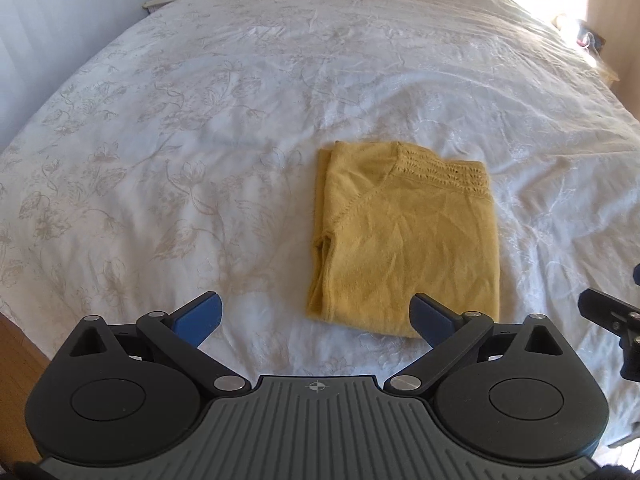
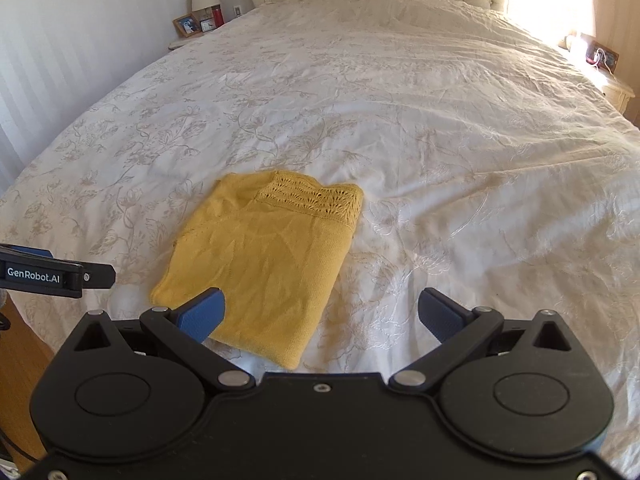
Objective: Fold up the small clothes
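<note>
1. Mustard-yellow knitted garment (image 1: 404, 240), with an openwork lace band along its far edge, lies folded into a flat rectangle on the white floral-embroidered bed cover (image 1: 200, 120); it sits at lower centre of the left wrist view and lower left of centre in the right wrist view.
2. The left gripper (image 1: 316, 316) has its blue-padded fingers (image 1: 200, 316) spread wide and released; nothing is between them. The garment's near edge lies just ahead, toward the right-hand finger.
3. The right gripper (image 2: 320, 314) is likewise spread wide and grasps nothing. The garment lies ahead and to the left, its near corner by the left-hand finger (image 2: 204, 314).
4. The garment's long axis runs from the near edge away toward the headboard, tilted slightly in the right wrist view.
5. Both hands appear about equally near; the garment lies between them.
6. Count: one garment, two grippers, one bed. No other clothing shows.
7. Judging by the tidy rectangle, this piece looks finished.
</note>
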A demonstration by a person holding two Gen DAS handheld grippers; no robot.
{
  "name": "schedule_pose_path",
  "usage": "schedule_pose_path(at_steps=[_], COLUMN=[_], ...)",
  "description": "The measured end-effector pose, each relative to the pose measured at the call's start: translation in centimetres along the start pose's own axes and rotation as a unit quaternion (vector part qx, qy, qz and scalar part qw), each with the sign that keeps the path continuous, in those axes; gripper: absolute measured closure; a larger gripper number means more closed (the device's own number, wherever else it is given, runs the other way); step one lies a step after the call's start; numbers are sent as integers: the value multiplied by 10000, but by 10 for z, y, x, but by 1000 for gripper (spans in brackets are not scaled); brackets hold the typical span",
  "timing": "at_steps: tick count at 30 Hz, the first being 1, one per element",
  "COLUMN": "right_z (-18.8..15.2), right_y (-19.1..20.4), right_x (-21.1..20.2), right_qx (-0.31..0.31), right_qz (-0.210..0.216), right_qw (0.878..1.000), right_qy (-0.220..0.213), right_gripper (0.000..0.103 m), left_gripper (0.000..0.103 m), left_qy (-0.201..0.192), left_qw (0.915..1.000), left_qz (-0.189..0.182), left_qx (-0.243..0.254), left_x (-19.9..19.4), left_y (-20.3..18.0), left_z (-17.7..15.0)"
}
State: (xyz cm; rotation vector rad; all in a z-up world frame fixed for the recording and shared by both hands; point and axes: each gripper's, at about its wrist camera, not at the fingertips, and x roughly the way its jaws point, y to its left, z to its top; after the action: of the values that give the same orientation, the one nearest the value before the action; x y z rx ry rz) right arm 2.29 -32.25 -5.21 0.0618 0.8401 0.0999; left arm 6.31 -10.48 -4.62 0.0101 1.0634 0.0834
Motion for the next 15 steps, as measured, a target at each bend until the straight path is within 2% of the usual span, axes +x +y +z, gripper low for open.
schedule_pose_path(at_steps=[5,8,11,15], right_z=[5,10,13,18], right_y=[-1,0,3,8], right_x=[-5,-5,-6,-5], right_qx=[165,235,186,36], right_qz=[-28,-106,-373,-860], right_qw=[9997,9996,9991,9963], right_qy=[-152,-85,-103,-4], right_gripper=[1,1,1,1], left_gripper=[2,2,2,2], left_qy=[-18,58,84,168], left_qw=[9993,9977,9975,9987], left_qz=[352,628,607,379], left_qx=[130,251,365,296], left_x=[-7,-7,-8,-10], left_y=[-6,-12,-17,-20], left_z=[4,7,7,7])
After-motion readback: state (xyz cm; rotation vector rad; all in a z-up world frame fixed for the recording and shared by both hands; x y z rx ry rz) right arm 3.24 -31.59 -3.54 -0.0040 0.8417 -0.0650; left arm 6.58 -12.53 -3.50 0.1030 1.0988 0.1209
